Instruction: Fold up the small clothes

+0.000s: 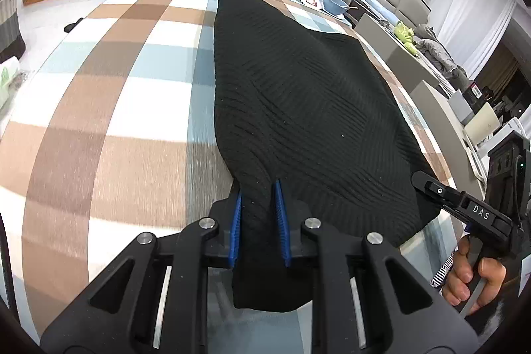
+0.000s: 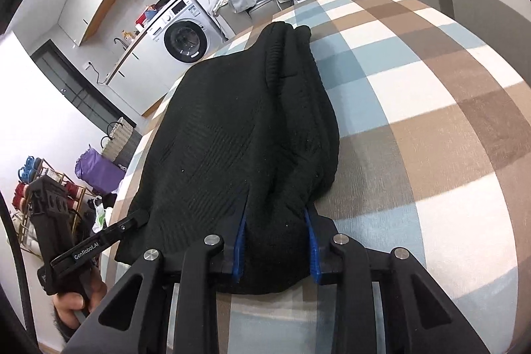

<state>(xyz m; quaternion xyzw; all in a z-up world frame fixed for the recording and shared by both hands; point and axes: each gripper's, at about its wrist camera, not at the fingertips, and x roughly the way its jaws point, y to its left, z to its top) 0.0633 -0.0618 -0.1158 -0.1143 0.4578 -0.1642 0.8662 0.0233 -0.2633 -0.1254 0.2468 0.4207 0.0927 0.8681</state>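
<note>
I have the left gripper (image 1: 259, 188) and the right gripper (image 2: 277, 214) both clenched on the near hem of the black knit garment (image 1: 298, 95), which stretches ahead of the fingers across the checked tablecloth (image 1: 116, 88). It looks soft, floppy and light, so the hem corners seem the best hold.

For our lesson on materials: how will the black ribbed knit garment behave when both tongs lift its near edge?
The black ribbed knit garment will probably drape limply, since it already bunches between the left tongs. Its ribbed texture should resist slipping. It likely drags across the checked tablecloth.
</note>
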